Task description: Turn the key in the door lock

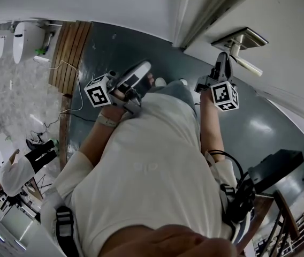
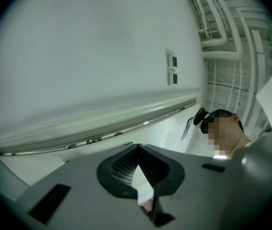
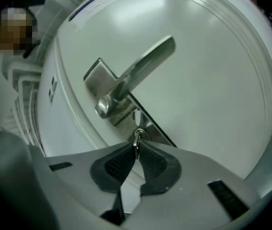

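A silver lever door handle (image 3: 137,72) on a metal lock plate (image 3: 105,83) is fixed to a white door (image 3: 208,71). Below the handle a small metal key (image 3: 137,139) sticks out of the lock. My right gripper (image 3: 136,146) is shut on the key's head, its black ribbed pads (image 3: 153,164) pinching it edge-on. In the head view the right gripper (image 1: 222,63) reaches up just below the handle (image 1: 242,50). My left gripper (image 1: 141,71) is held away from the door at chest height. Its dark pads (image 2: 121,169) meet at the tips with nothing between them.
The white door (image 1: 280,42) fills the upper right of the head view, its frame (image 1: 195,15) left of the handle. A wooden bench (image 1: 69,52) stands on the dark floor at left. A black box (image 1: 275,167) lies at lower right. A seated person (image 1: 18,170) is far left.
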